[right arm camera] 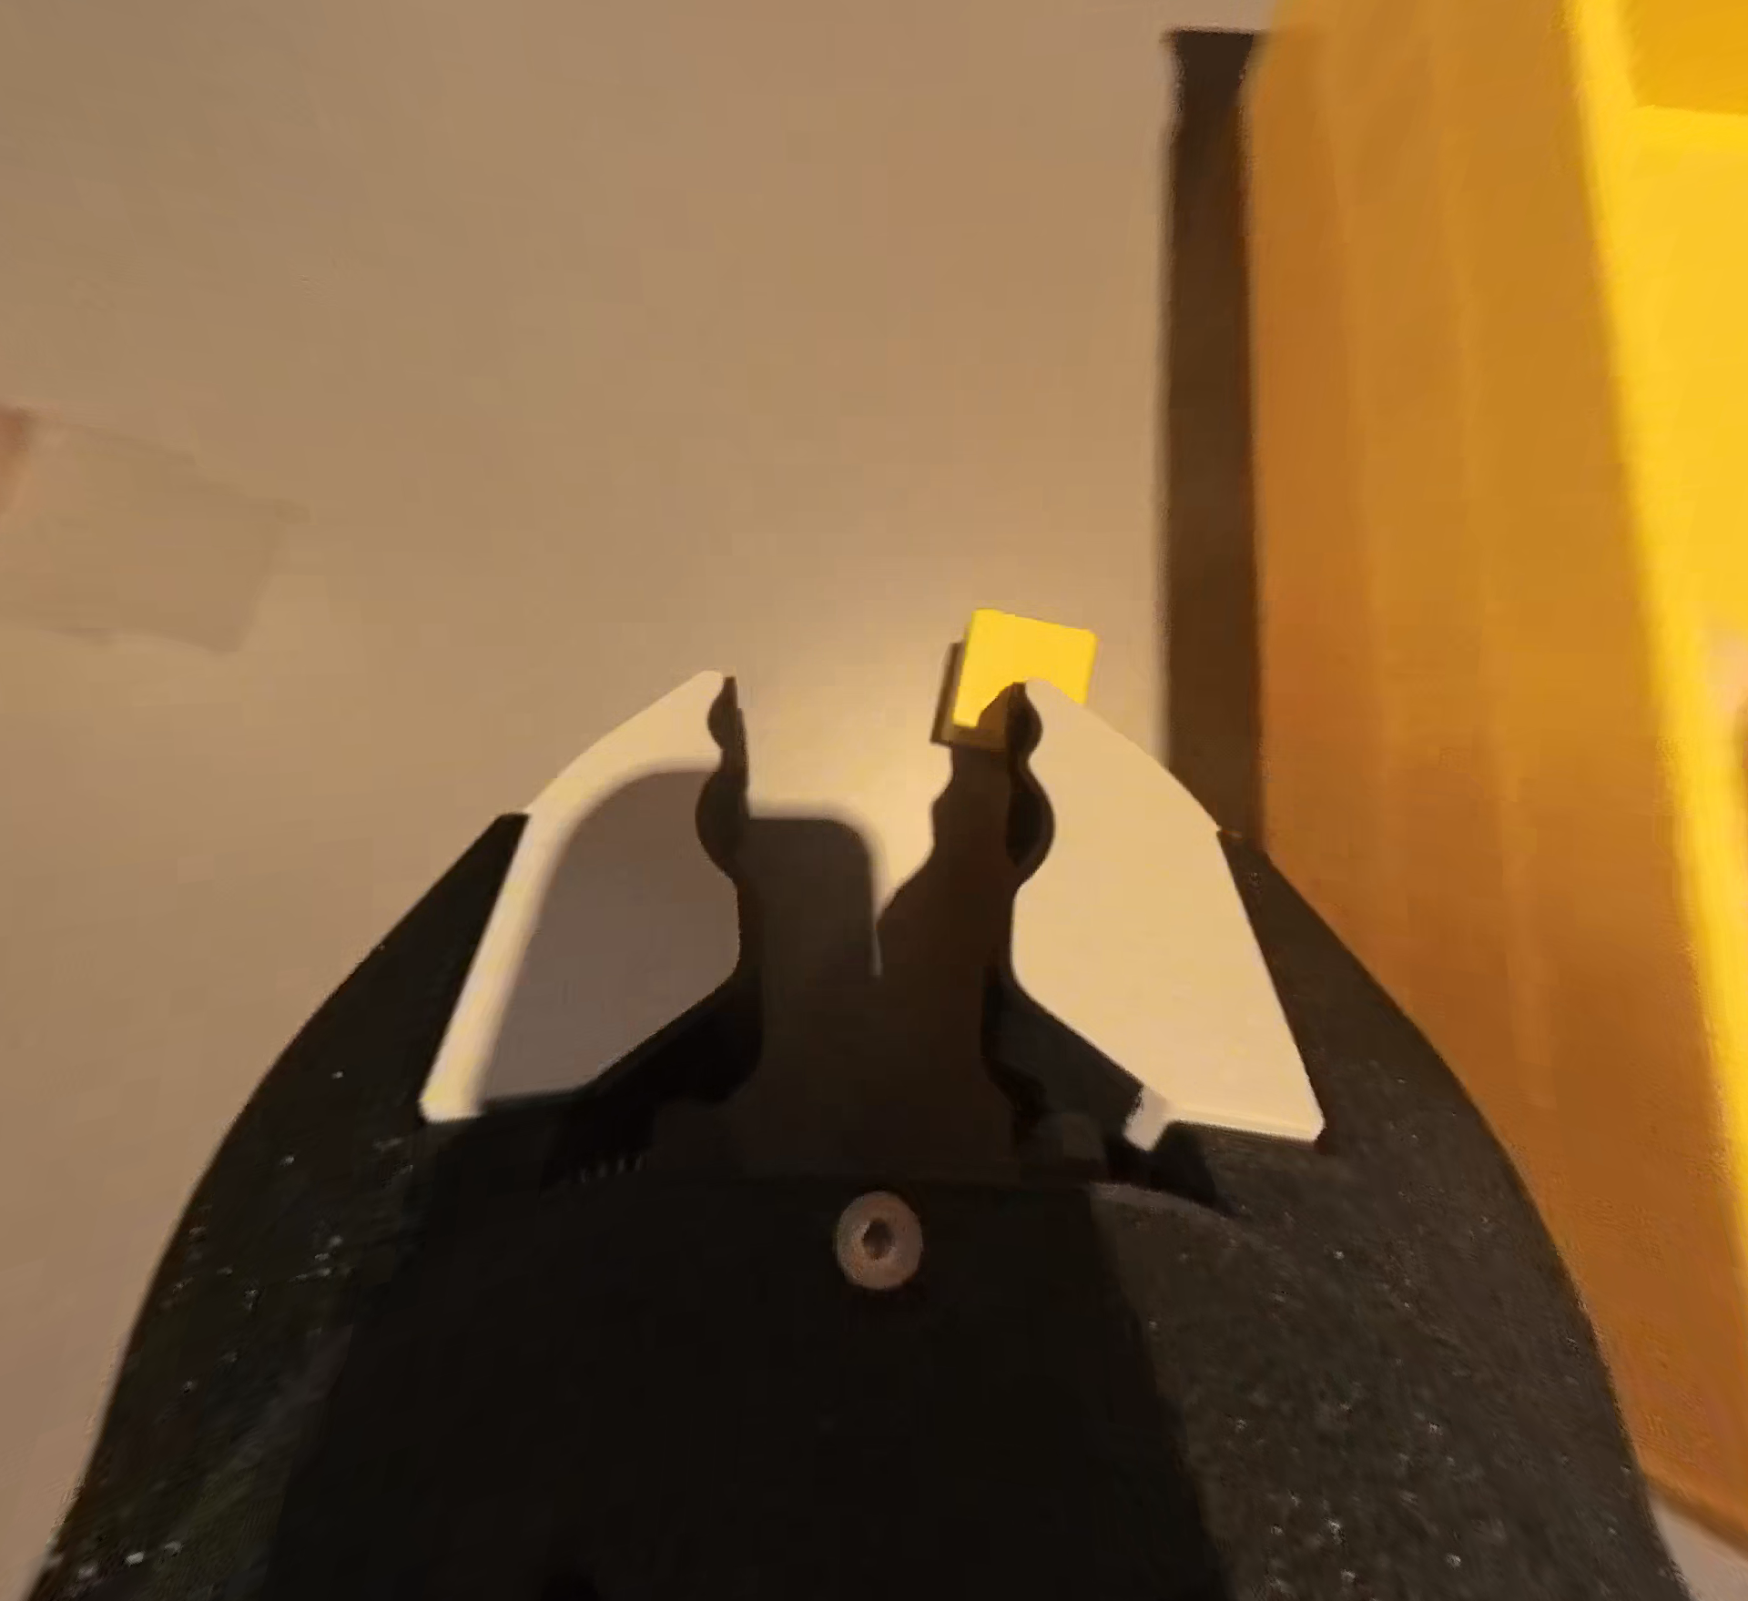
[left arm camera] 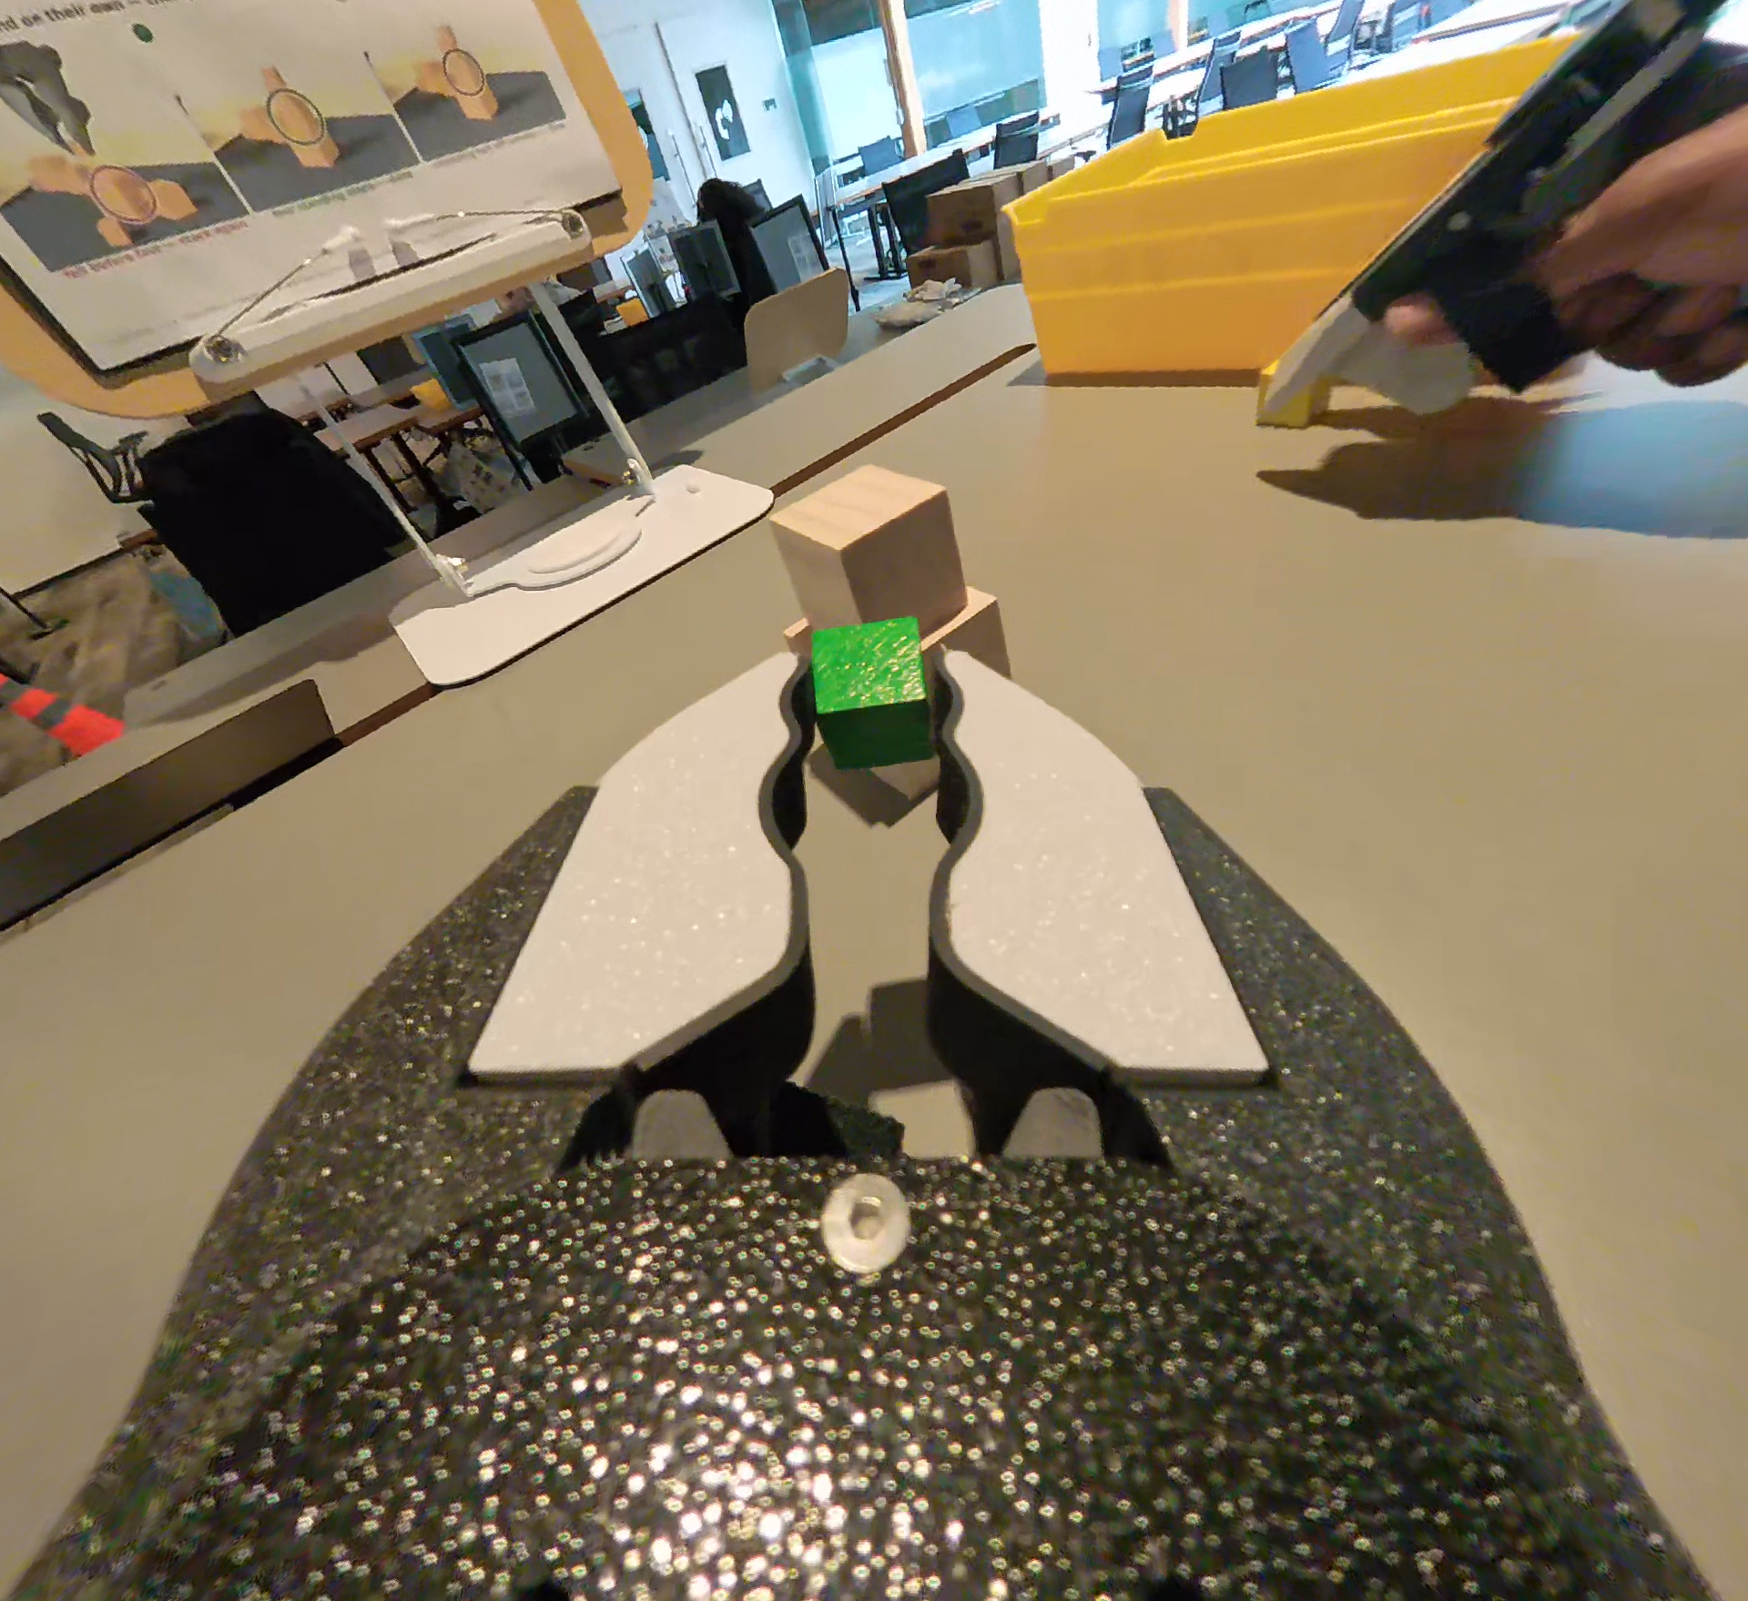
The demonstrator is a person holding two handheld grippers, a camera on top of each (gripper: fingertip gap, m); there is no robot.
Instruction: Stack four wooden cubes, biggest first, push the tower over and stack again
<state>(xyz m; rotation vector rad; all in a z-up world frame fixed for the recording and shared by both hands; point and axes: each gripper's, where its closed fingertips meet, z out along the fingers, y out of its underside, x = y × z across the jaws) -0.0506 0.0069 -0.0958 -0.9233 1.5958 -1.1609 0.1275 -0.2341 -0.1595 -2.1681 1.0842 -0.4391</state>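
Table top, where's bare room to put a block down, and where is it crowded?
Bare: the table between the wooden blocks and the yellow bins, and left of the blocks, near the white stand. Crowded: around the green block in the left gripper, and by the yellow block beside the bins.

Yellow bin blurred and cropped, lower wooden cube half-hidden

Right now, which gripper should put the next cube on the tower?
Left. The left gripper already holds the green cube beside the wooden stack; the right gripper is open by the yellow cube.
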